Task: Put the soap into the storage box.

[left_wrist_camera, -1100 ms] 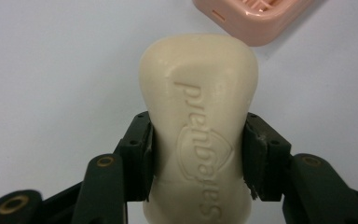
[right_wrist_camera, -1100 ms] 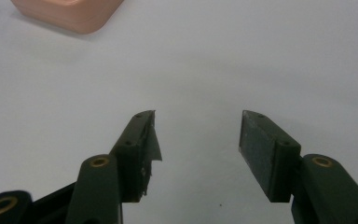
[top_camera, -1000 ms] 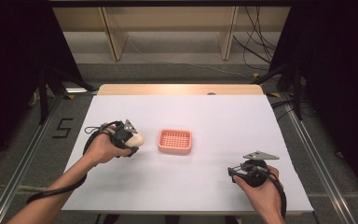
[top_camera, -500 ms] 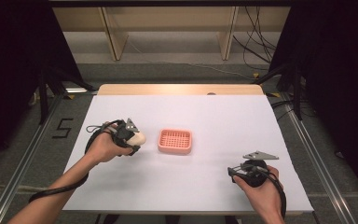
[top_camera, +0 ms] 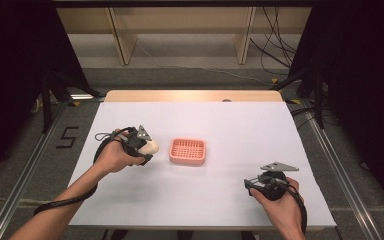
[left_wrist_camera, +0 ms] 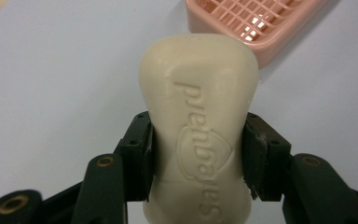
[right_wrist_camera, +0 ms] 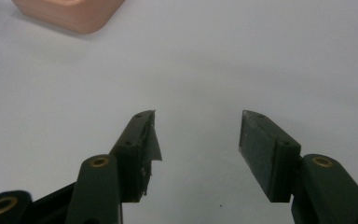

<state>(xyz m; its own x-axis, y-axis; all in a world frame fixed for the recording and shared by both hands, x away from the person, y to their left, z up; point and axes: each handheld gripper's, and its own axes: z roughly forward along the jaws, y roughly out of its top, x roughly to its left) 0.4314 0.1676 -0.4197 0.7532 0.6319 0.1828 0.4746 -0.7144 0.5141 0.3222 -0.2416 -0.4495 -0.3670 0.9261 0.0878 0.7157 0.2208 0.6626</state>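
Soap clamped in left hand-held gripper, beside tray.

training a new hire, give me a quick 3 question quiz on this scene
1. True or false: the left tongs are shut on the soap.
2. What is between the right tongs? A) soap B) nothing C) the dish
3. What colour is the dish on the table?

Key: 1 true; the pads press both sides of the bar. 2 B; the jaws stand open over bare table. 3 pink, with a grid floor, beside the soap.
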